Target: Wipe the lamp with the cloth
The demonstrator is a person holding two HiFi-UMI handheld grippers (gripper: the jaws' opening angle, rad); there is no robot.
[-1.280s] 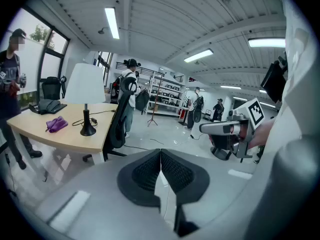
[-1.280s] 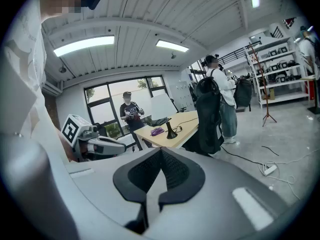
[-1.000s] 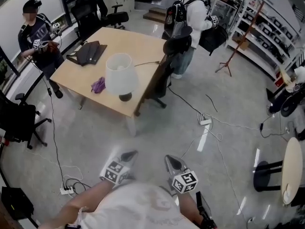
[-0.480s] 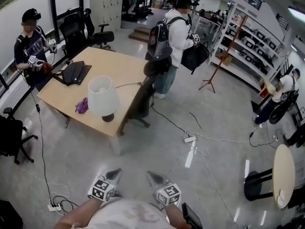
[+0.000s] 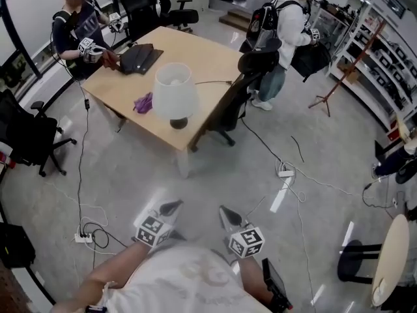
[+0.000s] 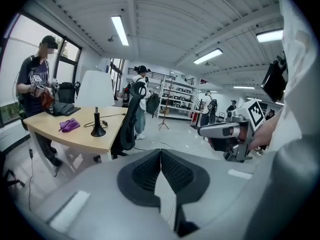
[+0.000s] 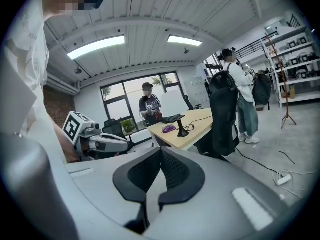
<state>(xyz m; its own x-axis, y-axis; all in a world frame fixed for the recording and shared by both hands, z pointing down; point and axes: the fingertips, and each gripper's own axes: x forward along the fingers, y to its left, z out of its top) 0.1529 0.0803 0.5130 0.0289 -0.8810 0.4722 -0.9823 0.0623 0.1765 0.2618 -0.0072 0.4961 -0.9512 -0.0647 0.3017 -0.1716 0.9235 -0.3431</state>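
In the head view the white shade of the lamp (image 5: 174, 96) hides its stem, so only the dark base shows beneath, and the purple cloth (image 5: 143, 102) beside it is too small to tell its folds. The black chair (image 5: 228, 104) covers part of the near edge of the table (image 5: 189, 51), the round table (image 5: 391, 253) is cut off by the right edge, and an office chair (image 5: 27, 137) is cut off by the left. The shirt (image 5: 189, 279) hides the rear of the left gripper (image 5: 172, 208) and the right gripper (image 5: 225, 212), and in the right gripper view the shade is hard to tell from the pale wall behind it
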